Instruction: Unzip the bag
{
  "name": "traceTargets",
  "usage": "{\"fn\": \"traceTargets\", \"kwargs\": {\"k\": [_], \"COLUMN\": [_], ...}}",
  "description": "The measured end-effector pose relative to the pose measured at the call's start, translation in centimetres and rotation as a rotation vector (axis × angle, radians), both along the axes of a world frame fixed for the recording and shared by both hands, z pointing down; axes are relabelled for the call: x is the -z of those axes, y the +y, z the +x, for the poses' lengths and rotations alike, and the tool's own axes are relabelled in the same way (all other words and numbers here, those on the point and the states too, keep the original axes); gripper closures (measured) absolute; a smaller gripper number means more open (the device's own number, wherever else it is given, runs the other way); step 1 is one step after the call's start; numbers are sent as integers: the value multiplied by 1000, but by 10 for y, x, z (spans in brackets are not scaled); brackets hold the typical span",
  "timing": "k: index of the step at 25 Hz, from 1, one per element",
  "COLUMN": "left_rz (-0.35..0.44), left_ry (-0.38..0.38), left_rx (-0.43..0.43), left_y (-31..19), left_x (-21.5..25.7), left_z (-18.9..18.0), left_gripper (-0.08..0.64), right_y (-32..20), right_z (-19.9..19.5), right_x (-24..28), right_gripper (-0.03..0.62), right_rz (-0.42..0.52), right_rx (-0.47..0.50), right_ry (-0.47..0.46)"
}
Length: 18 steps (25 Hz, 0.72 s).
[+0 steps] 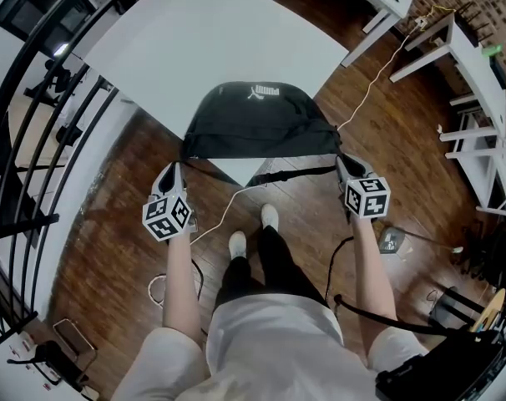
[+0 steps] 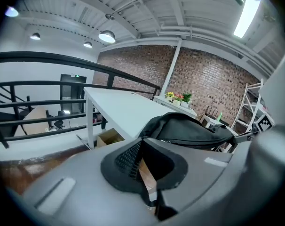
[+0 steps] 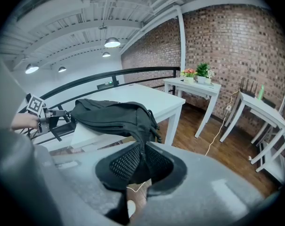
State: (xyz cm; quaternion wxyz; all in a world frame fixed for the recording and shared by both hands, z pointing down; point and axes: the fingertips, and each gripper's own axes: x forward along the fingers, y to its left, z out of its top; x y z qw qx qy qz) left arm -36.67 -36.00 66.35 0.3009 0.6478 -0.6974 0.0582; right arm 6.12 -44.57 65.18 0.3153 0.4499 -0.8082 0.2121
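two grippers at the bag's ends

nearest me, my left gripper [image 1: 171,174] is clenched on nothing. its jaws are pressed together, and it sits just beside the left end of the bag [image 1: 261,128]. my right gripper [image 3: 141,160] is clamped on the bag's right end, where black fabric runs down from that corner into the pinch between the pads. a strap [image 1: 280,175] sags below the bag, between my two grippers and above the wooden floor [image 1: 111,249]. the bag lies across the near corner of the white table [image 1: 220,32], with its white logo [image 1: 265,91] on the far side. i cannot tell whether its zip is open. beyond the table there is a black railing [image 1: 44,132] on my left, more white tables [image 1: 478,65] on my right, and a brick wall [image 3: 236,46] at the back.
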Motion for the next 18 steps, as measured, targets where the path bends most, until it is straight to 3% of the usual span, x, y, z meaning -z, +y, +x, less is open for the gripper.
{"fn": "traceTargets", "kwargs": {"k": [6, 11, 18], "left_rz": [-23, -34, -1], "left_ry": [32, 31, 11], "left_rx": [-31, -95, -145], "left_y": [7, 31, 82], "left_x": [-1, 5, 27], "left_z": [8, 18, 21], "left_gripper": [532, 523, 540], "right_y": [8, 23, 67], "right_z": [0, 1, 9], "right_x": [-13, -26, -9], "right_gripper": [560, 551, 548], "right_rz": [-23, -58, -23], "right_rx": [-7, 1, -112], "right_ry": [9, 73, 49]}}
